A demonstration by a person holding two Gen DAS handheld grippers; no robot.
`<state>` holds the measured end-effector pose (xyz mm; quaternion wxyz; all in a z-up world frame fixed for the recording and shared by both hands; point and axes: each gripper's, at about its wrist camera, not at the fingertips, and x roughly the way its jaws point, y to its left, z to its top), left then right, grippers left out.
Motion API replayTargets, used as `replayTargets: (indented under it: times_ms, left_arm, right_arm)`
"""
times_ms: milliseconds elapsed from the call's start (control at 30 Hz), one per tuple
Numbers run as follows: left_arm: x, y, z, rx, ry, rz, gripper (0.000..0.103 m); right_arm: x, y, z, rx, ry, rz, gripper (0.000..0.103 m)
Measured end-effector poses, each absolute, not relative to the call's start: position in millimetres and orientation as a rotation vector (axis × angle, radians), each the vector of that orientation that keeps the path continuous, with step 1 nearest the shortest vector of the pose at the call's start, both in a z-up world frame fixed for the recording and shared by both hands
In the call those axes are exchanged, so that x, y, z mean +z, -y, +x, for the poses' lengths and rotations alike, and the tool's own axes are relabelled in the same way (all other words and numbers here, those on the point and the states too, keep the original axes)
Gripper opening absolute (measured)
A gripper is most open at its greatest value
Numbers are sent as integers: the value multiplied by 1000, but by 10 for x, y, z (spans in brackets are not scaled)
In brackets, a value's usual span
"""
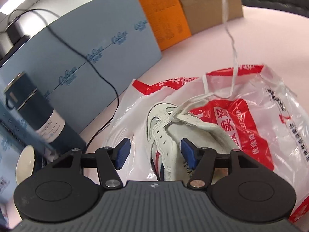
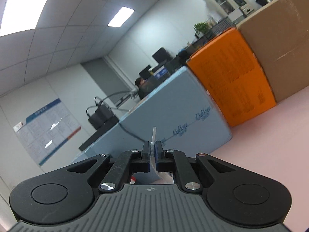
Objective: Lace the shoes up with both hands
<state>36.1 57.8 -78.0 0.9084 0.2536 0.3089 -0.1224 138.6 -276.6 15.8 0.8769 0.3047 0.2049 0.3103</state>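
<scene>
1. One shoe [image 1: 166,135] lying on a red-and-white plastic bag [image 1: 251,119] on the pink worktop [image 1: 193,58], toe toward the blue foam board [image 1: 77,58] along the far edge.
2. Left gripper [image 1: 152,153] standing about half wide, pads either side of the shoe's throat but not pressing it.
3. Right gripper [image 2: 153,154] pinched tight on the white lace [image 2: 154,135], aglet poking past the fingertips, raised high above the worktop.
4. Lace threaded only through the eyelets nearest the toe, rising taut off the top of the left view.
5. Several eyelets nearer the ankle still bare; most of the lacing, and any tying, judged still to do.
</scene>
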Motion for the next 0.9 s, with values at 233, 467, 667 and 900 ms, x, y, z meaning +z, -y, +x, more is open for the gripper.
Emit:
replayTargets:
  times_ms: [233, 467, 667, 900]
  left_arm:
    - [-774, -719, 523, -374, -703, 440, 17]
    - [-853, -1188, 519, -323, -698, -80, 16]
    - [-969, -1352, 432, -259, -645, -342, 16]
    - [-1037, -1433, 421, -248, -629, -464, 17]
  right_arm:
    - [-145, 2063, 1139, 758, -592, 423, 7]
    - [-454, 1496, 924, 823, -639, 278, 7]
    - [-620, 1094, 913, 880, -666, 107, 7]
    - [-909, 829, 946, 882, -734, -5, 6]
